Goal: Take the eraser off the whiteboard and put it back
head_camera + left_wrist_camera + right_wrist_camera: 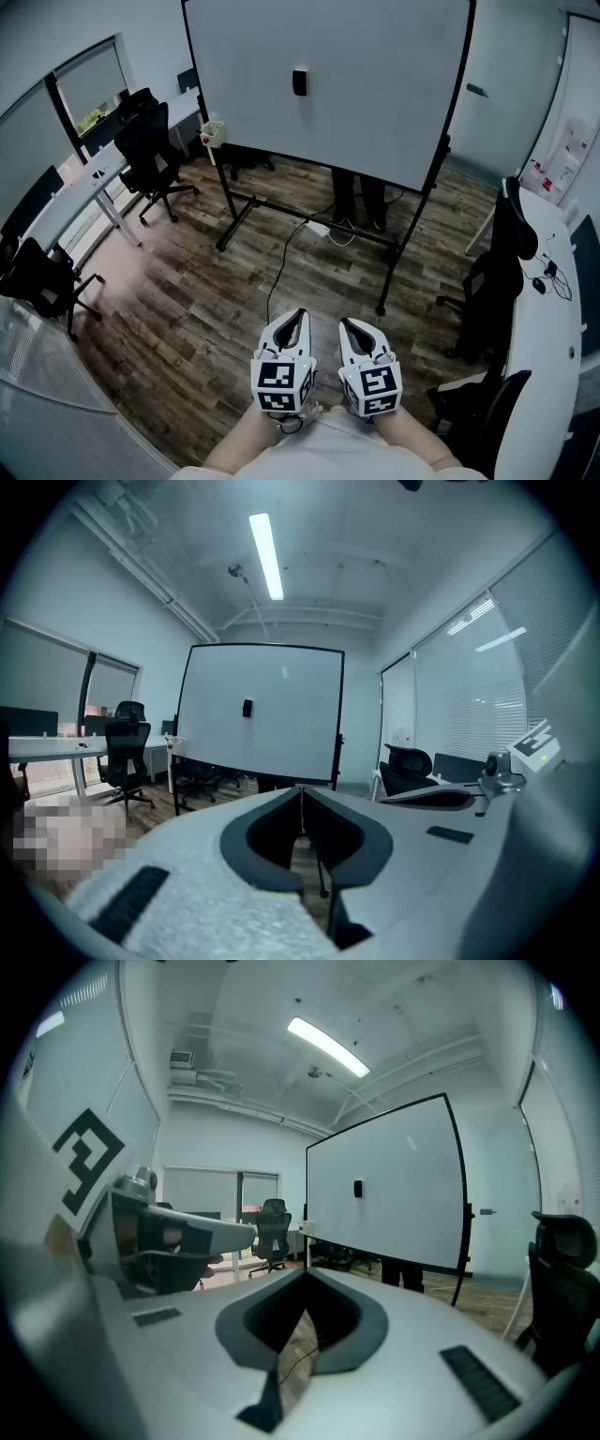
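A small black eraser (299,82) sticks to the upper middle of a large whiteboard (375,112) on a wheeled black stand, far across the room. The same eraser (247,708) shows in the left gripper view, and the eraser (357,1188) shows again in the right gripper view. My left gripper (298,317) and right gripper (349,324) are held side by side close to my body, well short of the board. Both point toward it, jaws shut, nothing between them.
Wood floor lies between me and the board, with a cable and power strip (319,228) under the stand. Black office chairs (155,150) and desks (80,192) stand at left. A white desk (548,347) with chairs runs along the right. A person's legs (359,197) show behind the board.
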A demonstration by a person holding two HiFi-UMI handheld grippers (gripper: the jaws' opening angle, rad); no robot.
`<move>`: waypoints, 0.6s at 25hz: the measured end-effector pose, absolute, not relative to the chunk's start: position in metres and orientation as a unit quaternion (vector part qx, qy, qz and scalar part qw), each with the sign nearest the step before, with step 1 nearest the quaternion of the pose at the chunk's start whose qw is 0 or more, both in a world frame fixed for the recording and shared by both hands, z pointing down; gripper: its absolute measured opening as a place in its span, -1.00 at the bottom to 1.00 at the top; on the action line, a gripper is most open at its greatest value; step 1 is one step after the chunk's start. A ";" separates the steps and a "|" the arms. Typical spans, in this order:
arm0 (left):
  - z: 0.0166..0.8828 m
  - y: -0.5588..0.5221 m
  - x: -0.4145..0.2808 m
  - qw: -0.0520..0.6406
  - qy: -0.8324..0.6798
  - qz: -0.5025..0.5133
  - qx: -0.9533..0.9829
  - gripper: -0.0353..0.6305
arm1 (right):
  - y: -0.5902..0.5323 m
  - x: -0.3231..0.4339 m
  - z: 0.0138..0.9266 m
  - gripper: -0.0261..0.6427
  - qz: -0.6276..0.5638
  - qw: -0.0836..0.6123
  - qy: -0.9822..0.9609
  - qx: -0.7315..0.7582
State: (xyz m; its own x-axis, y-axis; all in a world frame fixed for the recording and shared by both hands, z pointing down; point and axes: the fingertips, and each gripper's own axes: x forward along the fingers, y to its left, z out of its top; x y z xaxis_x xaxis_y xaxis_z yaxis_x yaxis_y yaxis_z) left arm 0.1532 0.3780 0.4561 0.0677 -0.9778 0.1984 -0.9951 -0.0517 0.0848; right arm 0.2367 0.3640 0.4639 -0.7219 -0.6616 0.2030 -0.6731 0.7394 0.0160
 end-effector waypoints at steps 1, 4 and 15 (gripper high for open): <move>0.456 0.378 0.153 0.100 -0.681 0.043 0.724 -0.84 | 0.365 0.235 0.464 -0.84 0.030 0.100 -0.928 0.358; 0.456 0.378 0.152 0.100 -0.680 0.043 0.725 -0.84 | 0.367 0.232 0.470 -0.84 0.031 0.102 -0.931 0.349; 0.461 0.377 0.141 0.108 -0.676 0.039 0.727 -0.84 | 0.366 0.223 0.477 -0.84 0.046 0.092 -0.928 0.357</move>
State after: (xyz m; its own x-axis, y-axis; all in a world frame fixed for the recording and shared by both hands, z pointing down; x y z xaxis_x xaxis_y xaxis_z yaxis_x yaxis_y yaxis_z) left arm 0.1407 0.3768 0.4611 0.0818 -0.9756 0.2037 -0.9926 -0.0615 0.1044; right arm 0.2234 0.3658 0.4770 -0.7276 -0.6553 0.2029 -0.6720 0.7403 -0.0193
